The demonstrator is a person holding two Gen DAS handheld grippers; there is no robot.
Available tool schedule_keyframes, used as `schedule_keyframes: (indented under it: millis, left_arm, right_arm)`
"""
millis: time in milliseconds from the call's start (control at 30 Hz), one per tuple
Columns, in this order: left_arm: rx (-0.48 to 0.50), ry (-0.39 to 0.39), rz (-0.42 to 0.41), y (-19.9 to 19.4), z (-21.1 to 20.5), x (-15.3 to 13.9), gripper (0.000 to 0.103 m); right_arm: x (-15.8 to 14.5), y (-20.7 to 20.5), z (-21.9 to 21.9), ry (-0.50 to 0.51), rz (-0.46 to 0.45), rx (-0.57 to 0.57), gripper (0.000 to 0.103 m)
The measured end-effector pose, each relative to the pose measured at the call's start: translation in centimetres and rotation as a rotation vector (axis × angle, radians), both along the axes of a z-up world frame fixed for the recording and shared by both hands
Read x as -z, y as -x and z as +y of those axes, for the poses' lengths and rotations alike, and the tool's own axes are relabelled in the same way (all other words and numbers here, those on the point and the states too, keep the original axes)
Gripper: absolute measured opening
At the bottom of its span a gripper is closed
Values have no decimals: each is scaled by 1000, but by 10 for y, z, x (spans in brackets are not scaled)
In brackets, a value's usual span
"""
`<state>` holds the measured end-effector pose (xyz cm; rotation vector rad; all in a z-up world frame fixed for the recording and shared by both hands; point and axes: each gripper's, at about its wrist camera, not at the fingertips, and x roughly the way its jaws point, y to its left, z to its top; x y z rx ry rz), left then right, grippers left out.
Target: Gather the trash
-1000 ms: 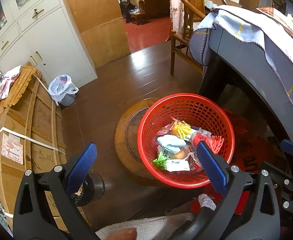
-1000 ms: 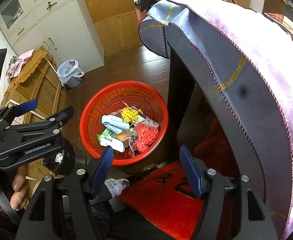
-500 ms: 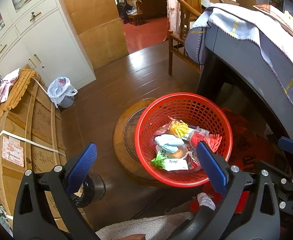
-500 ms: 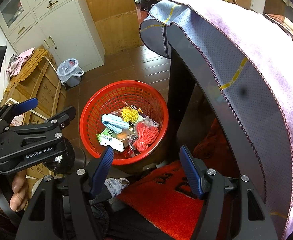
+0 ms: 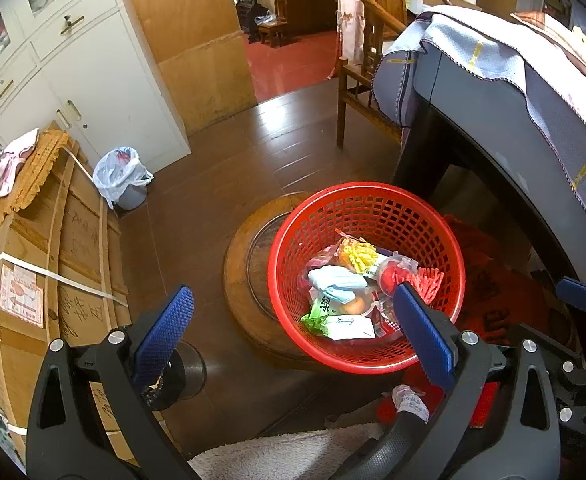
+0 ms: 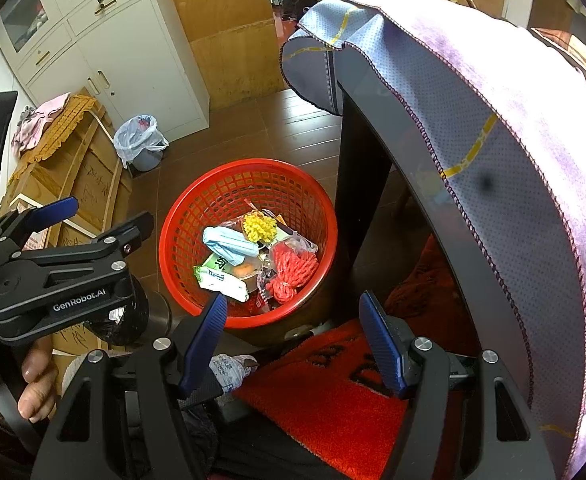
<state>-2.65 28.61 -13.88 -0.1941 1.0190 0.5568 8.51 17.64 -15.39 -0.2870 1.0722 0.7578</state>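
A red mesh basket [image 5: 373,191] [image 6: 249,167] stands on a round wooden disc on the floor. It holds trash: a blue face mask [image 5: 335,282] [image 6: 229,240], a yellow bundle [image 5: 359,256], red netting [image 6: 293,268] and a green-white wrapper [image 5: 345,325]. My left gripper [image 5: 293,294] hangs open above the basket's near side, nothing between its blue pads. My right gripper [image 6: 293,302] is also open and empty, over the basket's near rim and a red mat. A crumpled white scrap [image 6: 229,368] lies just below its left finger.
A table draped in a lilac-blue cloth [image 6: 493,128] with dark legs stands right of the basket. A wooden crate [image 5: 53,248], a small bin with a white bag [image 5: 123,178] and white cabinets [image 5: 93,80] line the left. A wooden chair [image 5: 357,80] stands behind.
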Motion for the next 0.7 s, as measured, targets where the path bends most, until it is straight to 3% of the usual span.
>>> schedule_keyframes:
  millis: [267,700]
  left_arm:
    - [-1,25,-1,0,4,1,96]
    - [14,-12,6,-1,-3,0,96]
  right_arm:
    - [0,0,0,0,0,0,68]
    - [-1,0,0,0,-1,-1,68]
